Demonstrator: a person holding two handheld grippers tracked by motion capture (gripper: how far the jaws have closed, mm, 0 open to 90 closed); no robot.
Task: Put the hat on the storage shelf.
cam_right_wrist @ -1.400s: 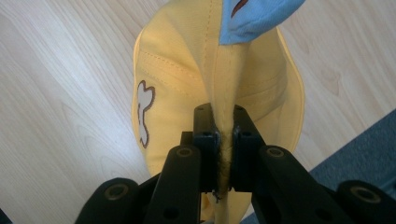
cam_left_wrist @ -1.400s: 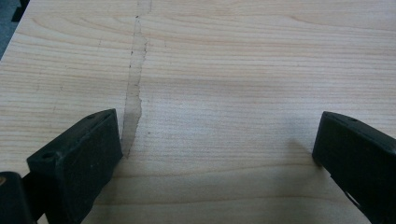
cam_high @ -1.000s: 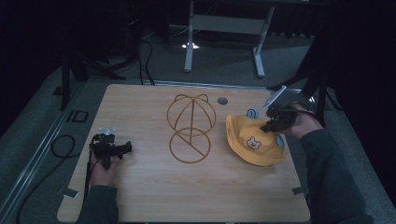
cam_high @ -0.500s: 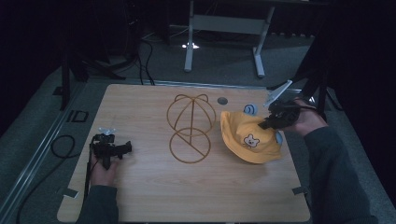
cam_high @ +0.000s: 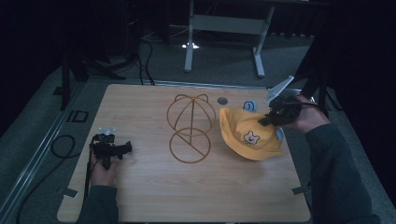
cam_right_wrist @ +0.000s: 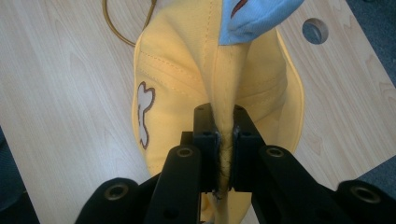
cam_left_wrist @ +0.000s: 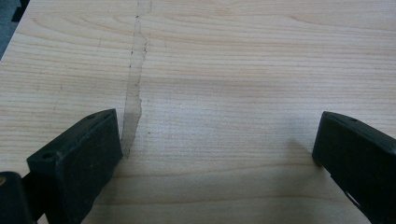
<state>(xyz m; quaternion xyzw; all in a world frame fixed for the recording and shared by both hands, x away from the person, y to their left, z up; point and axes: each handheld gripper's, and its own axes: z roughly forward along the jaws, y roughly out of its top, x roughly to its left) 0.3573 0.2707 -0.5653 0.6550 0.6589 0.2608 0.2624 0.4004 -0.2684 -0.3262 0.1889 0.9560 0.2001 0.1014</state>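
Right claw (cam_right_wrist: 225,154) was clamped on a pinched fold of the yellow fabric hat with a white-and-brown animal patch (cam_high: 247,133); in the right gripper view both jaws sat tight against the cloth, with a light-blue fabric flap (cam_right_wrist: 254,16) hanging at 12 o'clock above the fold. In the high view the right claw (cam_high: 265,121) sat at the hat's 2 o'clock edge, the person's right hand (cam_high: 303,116) behind it, the gripper's grey plate sticking up toward 12.

The hat lay at 3 o'clock on the light wooden tabletop (cam_high: 154,196), right part raised off the surface by the grip, left brim just beside the gold wire hat stand with a round base ring (cam_high: 190,128). Touching or not: couldn't tell.

The stand stood upright at tabletop centre, dome frame toward 12, base ring toward 6. A small round hole in the tabletop (cam_high: 222,100) was at the stand's 2 o'clock, and a small light-blue round piece (cam_high: 250,105) lay near the hat's 12 o'clock edge.

Left claw (cam_high: 125,148) was at 9 o'clock on the tabletop, held by the person's left hand (cam_high: 103,165), well apart from the stand. In the left gripper view the left claw (cam_left_wrist: 212,154) was spread wide apart, nothing between the jaws, bare wood grain below with a pale vertical streak (cam_left_wrist: 135,88) near the left jaw.
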